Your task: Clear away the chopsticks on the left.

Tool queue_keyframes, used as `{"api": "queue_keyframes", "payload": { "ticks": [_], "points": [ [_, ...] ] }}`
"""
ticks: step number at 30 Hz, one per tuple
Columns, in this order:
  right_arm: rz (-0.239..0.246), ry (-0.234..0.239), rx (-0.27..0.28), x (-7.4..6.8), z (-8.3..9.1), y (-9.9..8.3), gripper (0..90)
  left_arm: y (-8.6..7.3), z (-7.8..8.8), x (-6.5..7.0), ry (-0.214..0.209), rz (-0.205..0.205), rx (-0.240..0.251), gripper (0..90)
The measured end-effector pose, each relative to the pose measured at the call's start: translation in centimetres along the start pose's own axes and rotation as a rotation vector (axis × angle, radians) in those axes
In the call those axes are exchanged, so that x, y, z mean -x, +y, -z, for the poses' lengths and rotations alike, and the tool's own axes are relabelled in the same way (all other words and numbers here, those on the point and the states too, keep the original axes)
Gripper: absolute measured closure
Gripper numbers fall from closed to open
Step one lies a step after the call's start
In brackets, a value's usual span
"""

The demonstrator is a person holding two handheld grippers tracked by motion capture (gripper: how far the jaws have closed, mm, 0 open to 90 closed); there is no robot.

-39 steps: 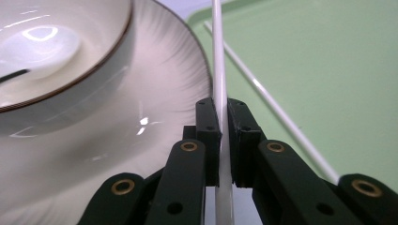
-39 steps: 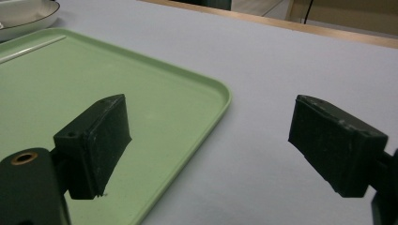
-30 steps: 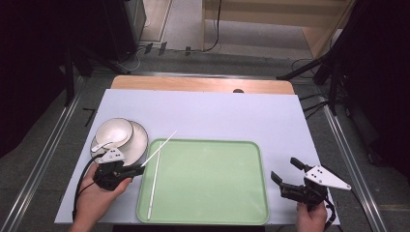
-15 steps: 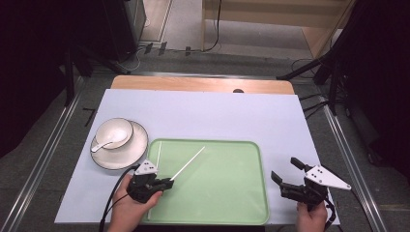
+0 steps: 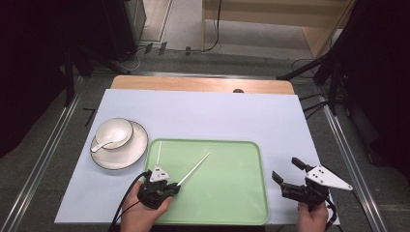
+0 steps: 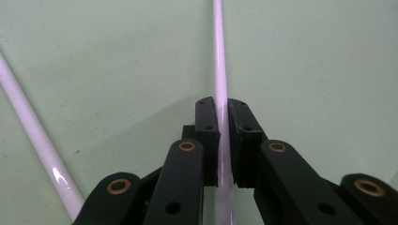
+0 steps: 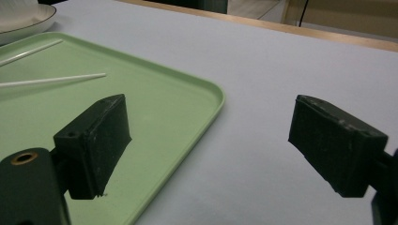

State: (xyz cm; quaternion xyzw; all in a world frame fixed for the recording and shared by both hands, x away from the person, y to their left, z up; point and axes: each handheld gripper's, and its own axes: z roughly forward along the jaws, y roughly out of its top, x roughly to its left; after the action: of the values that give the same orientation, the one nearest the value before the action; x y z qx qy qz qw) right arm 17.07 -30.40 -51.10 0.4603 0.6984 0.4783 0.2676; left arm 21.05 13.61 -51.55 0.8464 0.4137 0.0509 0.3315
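My left gripper (image 5: 174, 186) is over the near left part of the green tray (image 5: 232, 203). It is shut on a thin white chopstick (image 5: 196, 168) that points away to the right, low over the tray. In the left gripper view the chopstick (image 6: 219, 61) runs straight out from between the pressed pads. A second white chopstick (image 5: 158, 153) lies on the tray near its left rim, also seen at the left of the left gripper view (image 6: 28, 136). My right gripper (image 5: 288, 170) rests open on the table right of the tray, with nothing between its fingers (image 7: 211, 140).
A white bowl (image 5: 114, 134) holding a white spoon (image 5: 104, 143) sits on a plate (image 5: 123, 157) left of the tray. The pale blue table cover (image 5: 217, 116) stretches bare behind the tray. A wooden strip (image 5: 193, 84) runs along the far edge.
My left gripper has carried the chopstick to the right, from beside the plate to over the tray's near left part, and a little lower. The right gripper has kept still.
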Motion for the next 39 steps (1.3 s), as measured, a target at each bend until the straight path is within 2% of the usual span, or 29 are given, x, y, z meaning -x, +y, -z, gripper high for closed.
{"api": "queue_keyframes", "payload": {
  "ticks": [2, 7, 11, 13, 17, 18, 19, 23, 24, 26, 29, 33, 34, 35, 36, 39],
  "points": [
    [-0.003, 0.003, -0.005, 0.0, 0.0, 0.0, 13.1, 0.0, 0.0, 0.1, 0.004, -0.011, 0.001, 82.8],
    [-0.007, 0.007, -0.002, 0.1, -0.1, 0.0, 13.1, 0.1, 0.0, -0.1, -0.023, 0.003, -0.004, 78.4],
    [-0.001, 0.019, -0.001, -0.2, -0.1, 0.0, 13.1, 0.6, -0.1, -0.5, -0.038, -0.022, -0.013, 73.6],
    [-0.001, 0.02, -0.004, -0.3, -0.2, 0.0, 13.1, 0.8, -0.1, -0.8, -0.043, -0.02, -0.003, 76.4],
    [-0.003, 0.024, -0.002, -0.4, -0.1, 0.0, 13.1, 2.2, 0.1, -1.0, -0.071, -0.036, 0.017, 90.0],
    [-0.003, 0.024, -0.002, -0.4, -0.1, 0.0, 13.1, 2.2, 0.1, -1.0, -0.071, -0.036, 0.017, 90.0],
    [-0.005, 0.026, 0.002, -0.3, -0.2, 0.0, 13.1, 3.0, -0.1, -0.6, -0.079, -0.053, 0.02, 90.0],
    [-0.007, 0.024, -0.001, -0.2, -0.2, -0.1, 13.1, 4.3, -0.9, 0.1, -0.096, -0.07, 0.026, 90.0],
    [-0.007, 0.026, -0.001, -0.2, -0.3, -0.1, 13.1, 5.1, -1.7, 0.5, -0.12, -0.072, 0.017, 90.0],
    [-0.009, 0.028, -0.002, -0.2, -0.4, -0.1, 13.1, 5.5, -2.3, 0.7, -0.116, -0.078, 0.003, 90.0],
    [-0.003, 0.03, 0.0, -0.3, -0.4, 0.0, 13.1, 6.6, -4.2, 1.4, -0.102, -0.106, -0.023, 90.0],
    [-0.002, 0.032, -0.001, -0.3, -0.4, 0.0, 13.1, 7.1, -5.1, 1.5, -0.093, -0.094, -0.031, 90.0],
    [-0.002, 0.032, -0.001, -0.3, -0.4, 0.0, 13.1, 7.2, -5.4, 1.4, -0.079, -0.086, -0.041, 90.0],
    [-0.001, 0.031, -0.001, -0.3, -0.4, 0.0, 13.2, 7.4, -5.9, 1.2, -0.076, -0.063, -0.077, 90.0],
    [-0.001, 0.031, -0.002, -0.3, -0.3, 0.0, 13.1, 7.5, -5.9, 1.1, -0.058, -0.062, -0.066, 90.0],
    [-0.002, 0.028, -0.001, -0.2, -0.3, 0.0, 13.2, 7.5, -6.0, 0.9, -0.05, -0.062, -0.058, 90.0]
  ]
}}
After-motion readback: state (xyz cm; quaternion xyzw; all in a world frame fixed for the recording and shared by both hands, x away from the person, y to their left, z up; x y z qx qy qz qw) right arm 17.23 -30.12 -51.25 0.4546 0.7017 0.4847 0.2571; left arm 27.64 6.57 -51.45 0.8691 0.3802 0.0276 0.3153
